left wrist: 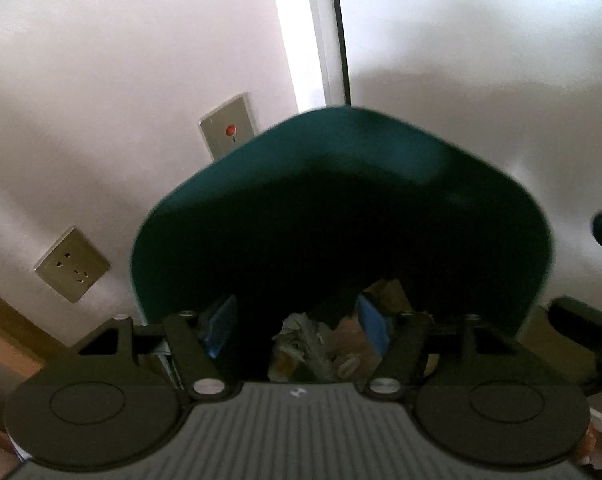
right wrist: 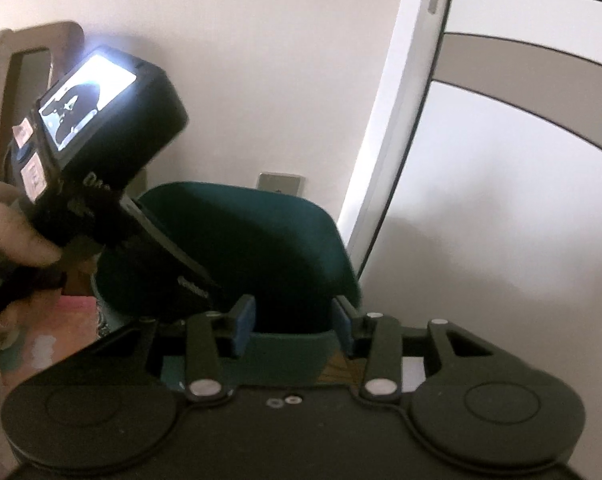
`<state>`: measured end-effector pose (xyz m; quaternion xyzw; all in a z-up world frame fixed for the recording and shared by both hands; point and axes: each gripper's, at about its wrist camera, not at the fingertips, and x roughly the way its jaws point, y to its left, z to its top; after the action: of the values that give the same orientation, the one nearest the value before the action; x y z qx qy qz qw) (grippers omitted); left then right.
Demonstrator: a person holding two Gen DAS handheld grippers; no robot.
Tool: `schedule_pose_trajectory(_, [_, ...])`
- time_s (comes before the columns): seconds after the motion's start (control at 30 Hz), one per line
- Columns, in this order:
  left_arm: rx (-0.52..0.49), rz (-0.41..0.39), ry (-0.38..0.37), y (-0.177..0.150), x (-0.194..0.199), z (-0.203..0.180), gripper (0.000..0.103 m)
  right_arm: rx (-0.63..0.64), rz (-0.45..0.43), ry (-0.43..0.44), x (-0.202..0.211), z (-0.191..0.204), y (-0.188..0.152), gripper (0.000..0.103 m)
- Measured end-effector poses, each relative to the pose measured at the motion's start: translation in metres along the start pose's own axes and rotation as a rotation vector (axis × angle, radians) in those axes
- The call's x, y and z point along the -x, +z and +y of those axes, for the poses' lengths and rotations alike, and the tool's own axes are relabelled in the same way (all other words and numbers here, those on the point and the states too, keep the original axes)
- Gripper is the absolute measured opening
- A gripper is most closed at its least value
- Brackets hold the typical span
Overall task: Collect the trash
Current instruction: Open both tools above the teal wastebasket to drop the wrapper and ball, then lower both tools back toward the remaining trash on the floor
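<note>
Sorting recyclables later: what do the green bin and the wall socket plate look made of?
Green bin: likely moulded plastic, matte, with smooth rounded corners and no seams. Socket plate: seemingly brushed metal or metal-look plastic, with a dull silvery sheen.

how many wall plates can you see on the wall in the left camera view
2. A socket plate sits low on the left; a plate with a red button is higher, just above the green bin. The bin may hide others.
</note>
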<state>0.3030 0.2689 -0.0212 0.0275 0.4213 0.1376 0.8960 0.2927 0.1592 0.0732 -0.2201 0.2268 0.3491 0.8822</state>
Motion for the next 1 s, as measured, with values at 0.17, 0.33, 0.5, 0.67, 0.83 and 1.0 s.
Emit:
schedule_pose_trajectory(0.17, [-0.015, -0.071, -0.030, -0.011, 0.034, -0.005, 0.075, -0.030, -0.022, -0.006, 0.039, -0.015, -0.012, 0.045])
schedule_pose_trajectory(0.33, [-0.046, -0.138, -0.063, -0.023, 0.073, -0.019, 0.082, -0.078, -0.033, 0.005, 0.071, -0.029, -0.029, 0.049])
schedule_pose_trajectory(0.5, [-0.060, -0.177, -0.107, -0.038, 0.102, -0.036, 0.082, -0.119, -0.044, 0.009, 0.105, -0.038, -0.052, 0.053])
schedule_pose_trajectory(0.67, [-0.081, -0.233, -0.165, -0.058, 0.125, -0.057, 0.082, -0.160, -0.039, 0.016, 0.134, -0.047, -0.082, 0.055])
schedule_pose_trajectory(0.83, [-0.060, -0.260, -0.245, -0.078, 0.133, -0.074, 0.091, -0.208, -0.026, 0.005, 0.157, -0.058, -0.117, 0.056])
schedule_pose_trajectory(1.0, [-0.071, -0.315, -0.261, -0.105, 0.132, -0.097, 0.094, -0.246, -0.015, -0.039, 0.171, -0.067, -0.159, 0.057])
